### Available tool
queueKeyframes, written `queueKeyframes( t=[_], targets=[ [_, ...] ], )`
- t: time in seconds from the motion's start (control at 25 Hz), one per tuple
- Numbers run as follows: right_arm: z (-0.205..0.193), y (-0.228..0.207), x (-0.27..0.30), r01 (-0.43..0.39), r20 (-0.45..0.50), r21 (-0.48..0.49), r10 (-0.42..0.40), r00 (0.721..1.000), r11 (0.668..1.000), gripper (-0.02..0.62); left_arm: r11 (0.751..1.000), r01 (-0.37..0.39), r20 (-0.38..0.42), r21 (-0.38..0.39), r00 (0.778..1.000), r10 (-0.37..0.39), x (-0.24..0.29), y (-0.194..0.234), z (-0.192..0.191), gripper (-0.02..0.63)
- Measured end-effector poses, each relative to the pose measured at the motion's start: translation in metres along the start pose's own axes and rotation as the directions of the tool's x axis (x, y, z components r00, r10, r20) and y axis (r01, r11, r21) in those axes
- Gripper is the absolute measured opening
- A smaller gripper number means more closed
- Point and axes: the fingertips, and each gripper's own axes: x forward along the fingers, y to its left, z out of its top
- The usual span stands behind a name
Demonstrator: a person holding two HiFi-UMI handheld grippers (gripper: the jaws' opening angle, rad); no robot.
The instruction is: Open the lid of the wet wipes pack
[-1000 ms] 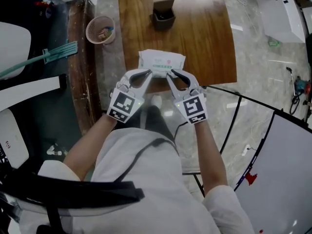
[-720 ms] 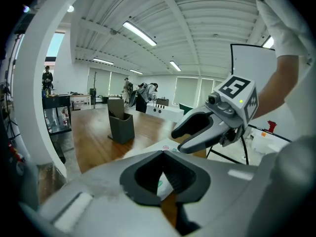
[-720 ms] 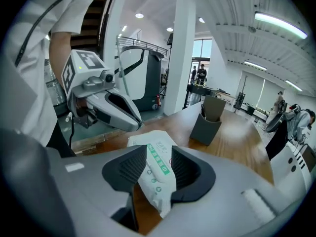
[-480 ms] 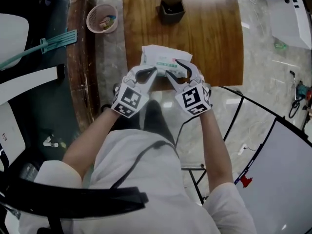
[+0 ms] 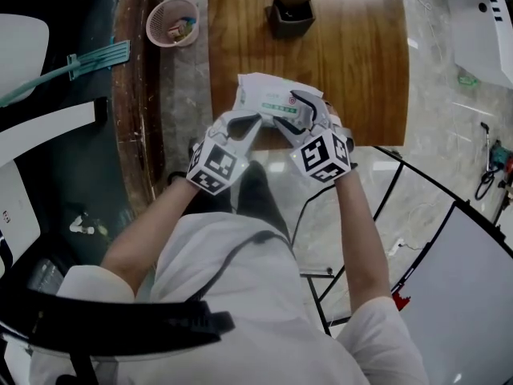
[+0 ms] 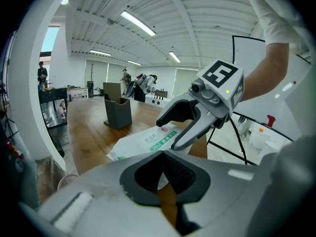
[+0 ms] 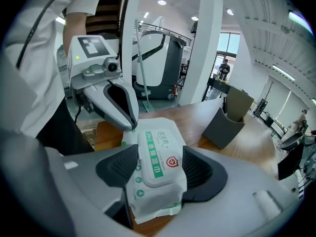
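Note:
The wet wipes pack (image 5: 268,96) is white with green print and lies near the front edge of the wooden table (image 5: 361,62). Its flip lid (image 7: 157,154), with a green stripe and a red shield, lies flat and closed. My left gripper (image 5: 253,119) is shut on the pack's near left edge, and a sliver of white wrapper (image 6: 162,181) shows between its pads. My right gripper (image 5: 300,111) straddles the lid end of the pack (image 7: 148,201). Its jaws are opening, with a pad at each side of the lid.
A dark grey open-topped holder (image 5: 290,10) stands at the far side of the table. Left of the table, a pink basket (image 5: 172,22) and a green mop (image 5: 76,66) are on the floor. Black metal frame bars (image 5: 385,215) run beside my right arm.
The right gripper has rolled and its jaws have spread wide across the pack's lid end. The left gripper has kept its hold on the near edge.

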Motion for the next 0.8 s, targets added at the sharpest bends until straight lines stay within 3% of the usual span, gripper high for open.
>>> queueKeyframes(
  t=[0.2,0.8],
  targets=[
    [-0.001,0.001,0.003,-0.053,-0.015,-0.016,0.052,0.999,0.998,0.279,1.000,0.010,-0.008,-0.010,1.000,-0.010,0.005,-0.005,-0.001,0.005],
    [-0.001,-0.004,0.004,-0.241,-0.010,0.082,0.243,0.970,0.967,0.276,0.999,0.029,-0.014,0.020,0.999,-0.029,0.014,-0.004,-0.005,0.003]
  ],
)
